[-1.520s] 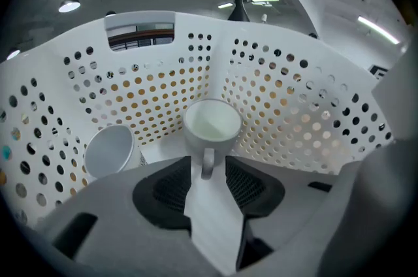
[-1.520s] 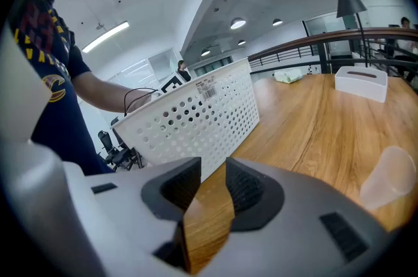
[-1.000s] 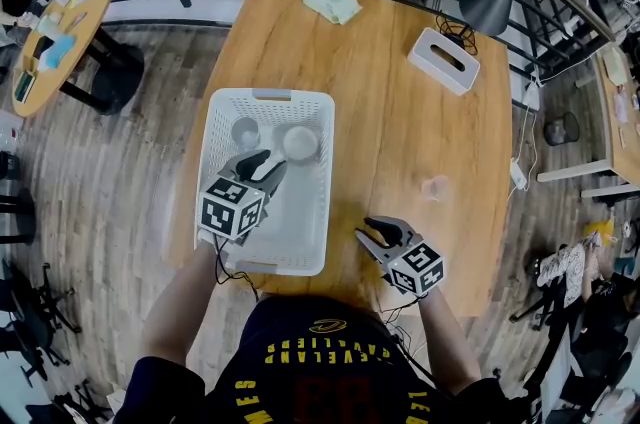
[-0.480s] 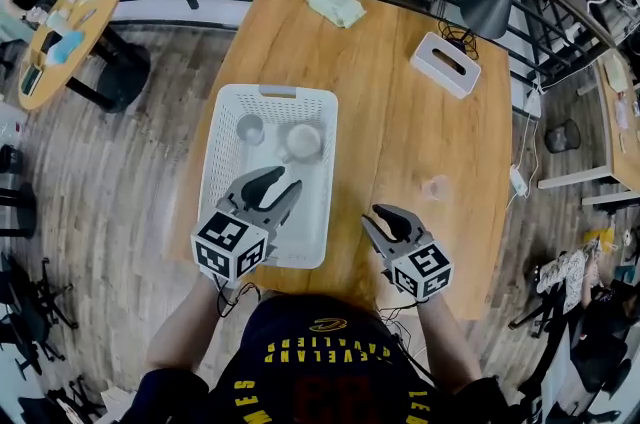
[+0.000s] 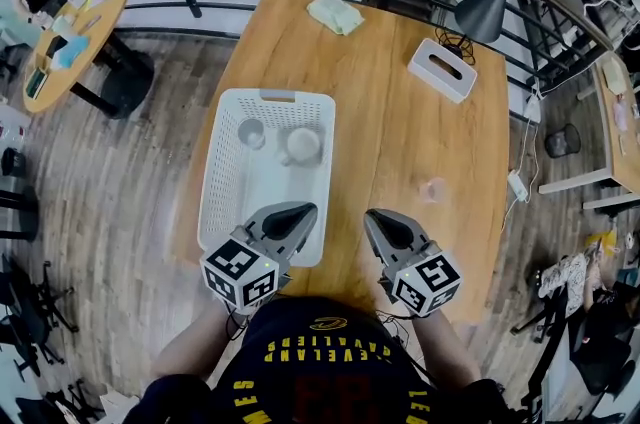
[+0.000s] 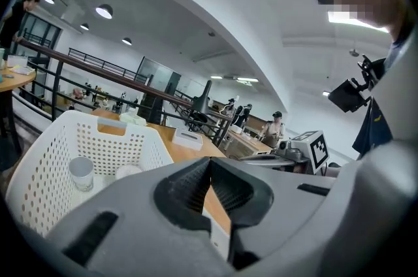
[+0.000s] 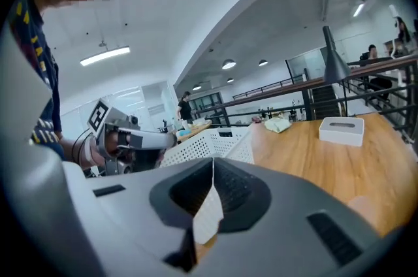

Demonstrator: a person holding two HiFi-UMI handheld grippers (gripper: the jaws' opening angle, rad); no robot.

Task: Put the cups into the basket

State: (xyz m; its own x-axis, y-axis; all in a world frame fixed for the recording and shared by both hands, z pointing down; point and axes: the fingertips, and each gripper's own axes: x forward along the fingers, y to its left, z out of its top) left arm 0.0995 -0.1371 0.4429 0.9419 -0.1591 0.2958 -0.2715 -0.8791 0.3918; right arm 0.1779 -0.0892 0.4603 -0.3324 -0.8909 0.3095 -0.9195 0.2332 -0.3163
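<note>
Left gripper point(image 5: 303, 213), right gripper point(image 5: 377, 218): jaws just closed, nothing between them. Small grey cup point(image 5: 251, 133) and round white cup point(image 5: 301, 145) sit at far end of white perforated plastic basket point(image 5: 218, 192), beyond left gripper. Translucent pinkish cup point(image 5: 433, 189) on wooden table point(image 5: 400, 112), beyond right gripper.

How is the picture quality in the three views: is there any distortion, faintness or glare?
Head view: strong fisheye bends the edges of the table, and the clear cup looks faint against the wood. Left gripper view: a dark round border; the basket wall is sharp; the ceiling lamps glare mildly. Right gripper view: the same border, with a bright strip light overhead.
</note>
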